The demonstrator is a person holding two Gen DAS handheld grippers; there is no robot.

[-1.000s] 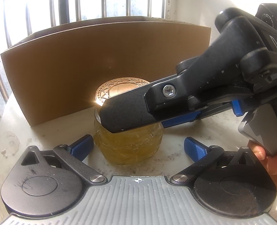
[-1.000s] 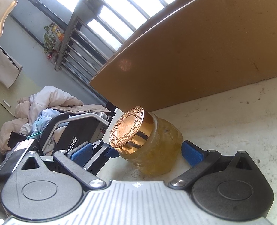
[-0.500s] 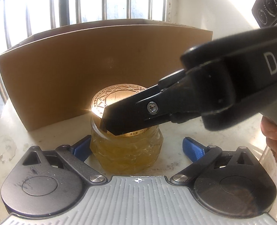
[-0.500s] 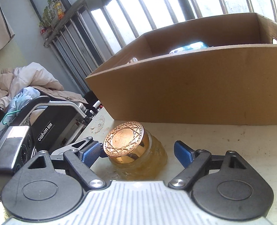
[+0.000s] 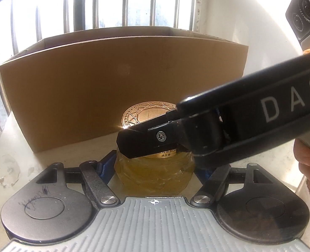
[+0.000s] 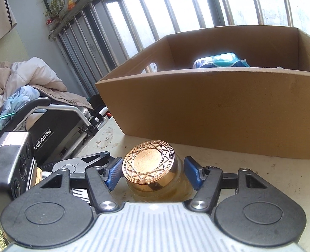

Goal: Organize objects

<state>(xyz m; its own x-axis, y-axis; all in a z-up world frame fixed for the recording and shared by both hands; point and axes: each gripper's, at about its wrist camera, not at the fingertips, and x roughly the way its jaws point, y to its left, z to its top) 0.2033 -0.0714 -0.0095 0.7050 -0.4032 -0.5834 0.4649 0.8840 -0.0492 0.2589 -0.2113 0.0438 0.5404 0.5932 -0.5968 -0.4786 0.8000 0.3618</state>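
Note:
A glass jar of yellow gel [image 5: 153, 176] with a copper star-pattern lid [image 6: 148, 161] stands on the pale table in front of a cardboard box [image 5: 121, 88]. My left gripper [image 5: 155, 166] has closed its blue pads against the jar's body from both sides. My right gripper [image 6: 151, 173] reaches in from the right, its black finger [image 5: 146, 140] crossing the lid, its blue pads [image 6: 113, 172] close on either side of the lid. The box [image 6: 218, 109] is open-topped and holds a blue-and-white packet [image 6: 220, 59].
A barred window [image 5: 134, 2] runs behind the box. A wheelchair [image 6: 56, 130] with piled clothes [image 6: 22, 84] stands left of the table. The table [image 6: 280, 174] has a chipped patch near its left edge. A hand [image 5: 308, 157] holds the right gripper.
The right gripper swung level and moved in over the lid, its pads narrowing around it. The left gripper moved forward and its pads closed onto the jar's body.

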